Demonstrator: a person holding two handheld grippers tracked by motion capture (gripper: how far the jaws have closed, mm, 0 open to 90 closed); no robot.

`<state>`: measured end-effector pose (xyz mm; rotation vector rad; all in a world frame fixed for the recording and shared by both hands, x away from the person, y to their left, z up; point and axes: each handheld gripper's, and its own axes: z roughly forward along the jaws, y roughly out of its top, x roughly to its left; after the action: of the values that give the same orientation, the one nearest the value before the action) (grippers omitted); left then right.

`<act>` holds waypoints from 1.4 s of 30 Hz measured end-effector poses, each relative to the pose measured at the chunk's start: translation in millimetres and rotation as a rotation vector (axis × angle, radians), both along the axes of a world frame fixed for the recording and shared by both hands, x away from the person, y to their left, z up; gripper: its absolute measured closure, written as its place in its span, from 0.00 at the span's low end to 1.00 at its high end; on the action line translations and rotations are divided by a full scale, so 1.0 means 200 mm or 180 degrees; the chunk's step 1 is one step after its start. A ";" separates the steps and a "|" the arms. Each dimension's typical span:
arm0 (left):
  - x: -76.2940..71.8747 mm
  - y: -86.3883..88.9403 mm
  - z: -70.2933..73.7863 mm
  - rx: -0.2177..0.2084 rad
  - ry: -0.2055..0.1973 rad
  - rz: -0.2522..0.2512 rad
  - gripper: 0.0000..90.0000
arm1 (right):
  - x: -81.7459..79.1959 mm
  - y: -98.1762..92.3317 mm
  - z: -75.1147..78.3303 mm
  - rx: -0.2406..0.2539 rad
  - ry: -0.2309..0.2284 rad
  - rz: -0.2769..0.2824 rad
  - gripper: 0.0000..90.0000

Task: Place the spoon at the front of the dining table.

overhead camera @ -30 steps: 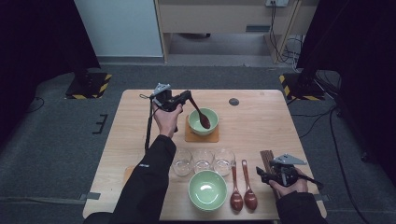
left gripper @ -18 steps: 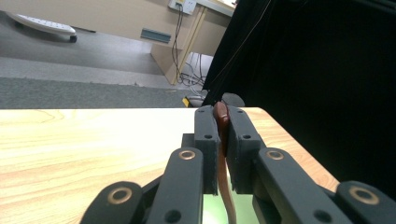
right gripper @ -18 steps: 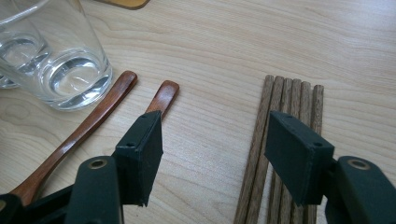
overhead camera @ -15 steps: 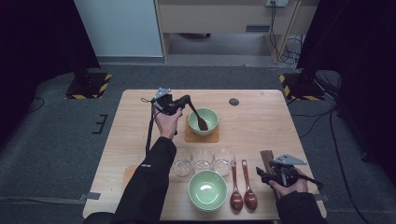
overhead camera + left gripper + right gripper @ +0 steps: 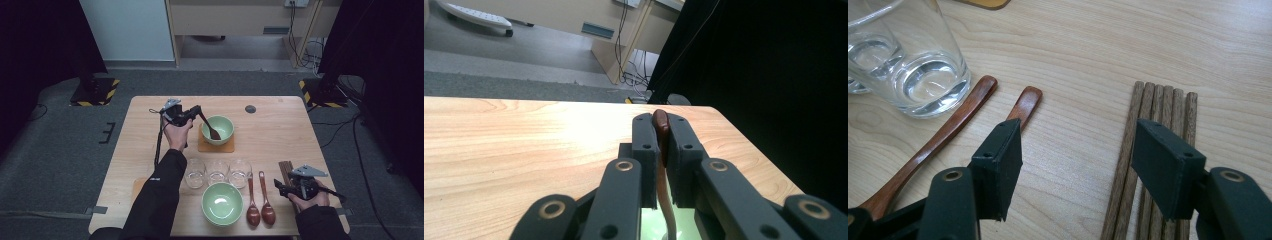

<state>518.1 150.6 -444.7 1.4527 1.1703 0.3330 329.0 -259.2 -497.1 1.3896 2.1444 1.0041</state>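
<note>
My left gripper (image 5: 196, 111) pinches the handle of a dark brown wooden spoon (image 5: 210, 128), which slants down-right, bowl end inside the pale green ceramic bowl (image 5: 218, 129) directly below; the right gripper (image 5: 1075, 160) idles spread.

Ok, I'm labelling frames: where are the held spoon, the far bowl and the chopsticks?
spoon (image 5: 214, 133), high view, its dark scoop inside the bowl.
far bowl (image 5: 226, 123), high view, its inner wall.
chopsticks (image 5: 1168, 107), right gripper view, mid-bundle.
</note>
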 end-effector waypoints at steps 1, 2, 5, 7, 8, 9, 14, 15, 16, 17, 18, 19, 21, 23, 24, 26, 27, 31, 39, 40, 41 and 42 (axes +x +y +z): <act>0.00 0.00 0.00 -0.0006 -0.0002 0.0003 0.93 | 0.00 0.00 0.00 0.0001 -0.0013 0.0004 0.41; 0.00 0.01 -0.01 -0.0013 0.0000 0.0004 0.93 | 0.00 0.00 0.00 0.0004 -0.0012 0.0002 0.41; -0.01 0.03 -0.01 -0.0032 0.0032 0.0012 0.93 | 0.00 0.00 0.00 -0.0001 0.0001 0.0007 0.41; -0.02 0.04 -0.02 -0.0044 0.0065 0.0021 0.92 | 0.00 0.00 0.00 -0.0001 -0.0002 0.0004 0.41; -0.02 0.05 -0.02 -0.0036 0.0071 0.0026 0.92 | 0.00 0.00 0.00 0.0001 0.0000 0.0004 0.41; -0.02 0.06 -0.02 -0.0028 0.0077 0.0030 0.92 | 0.00 0.00 0.00 0.0002 0.0001 0.0004 0.41; -0.04 0.09 -0.03 -0.0009 0.0119 0.0039 0.91 | 0.00 0.00 0.00 0.0003 0.0001 0.0005 0.40; -0.04 0.10 -0.03 0.0000 0.0125 0.0042 0.91 | 0.00 0.00 0.00 0.0005 0.0000 0.0005 0.40; -0.05 0.10 -0.04 0.0011 0.0140 0.0056 0.91 | 0.00 0.00 0.00 0.0019 -0.0003 -0.0002 0.40; -0.05 0.11 -0.04 0.0011 0.0155 0.0062 0.90 | 0.00 0.00 0.00 0.0027 -0.0002 -0.0003 0.40; -0.05 0.12 -0.05 0.0014 0.0166 0.0069 0.90 | 0.00 0.00 0.00 0.0024 0.0002 0.0002 0.40; -0.06 0.13 -0.05 0.0019 0.0180 0.0077 0.90 | 0.00 0.01 0.00 0.0029 0.0000 -0.0001 0.40; -0.06 0.14 -0.06 0.0039 0.0204 0.0078 0.89 | 0.00 0.01 0.00 0.0020 -0.0002 0.0005 0.40; -0.07 0.15 -0.07 0.0036 0.0223 0.0079 0.88 | 0.00 0.01 0.00 0.0022 -0.0001 0.0004 0.40; -0.08 0.16 -0.08 0.0037 0.0229 0.0081 0.88 | 0.00 0.01 0.00 0.0023 0.0003 0.0000 0.40; -0.09 0.17 -0.09 0.0026 0.0250 0.0094 0.88 | 0.00 0.01 0.00 0.0023 -0.0002 0.0004 0.40; -0.09 0.17 -0.09 0.0037 0.0258 0.0095 0.87 | 0.00 0.01 0.00 0.0025 0.0007 0.0000 0.40; -0.10 0.18 -0.11 0.0026 0.0276 0.0095 0.87 | 0.00 0.00 0.00 0.0023 0.0000 -0.0002 0.40; -0.11 0.16 -0.13 0.0052 0.0309 0.0070 0.85 | 0.00 0.01 0.00 0.0020 0.0000 0.0011 0.40; -0.11 0.16 -0.14 0.0052 0.0318 0.0070 0.85 | 0.00 0.01 0.00 0.0016 -0.0002 0.0013 0.40; -0.11 0.16 -0.14 0.0061 0.0327 0.0069 0.85 | 0.00 0.01 0.00 0.0017 -0.0002 0.0013 0.40; -0.11 0.16 -0.14 0.0069 0.0338 0.0072 0.85 | 0.00 0.01 0.00 0.0018 -0.0001 0.0011 0.40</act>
<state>496.1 182.2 -473.3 1.4918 1.2725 0.2878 329.3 -258.1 -496.5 1.3886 2.1463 1.0123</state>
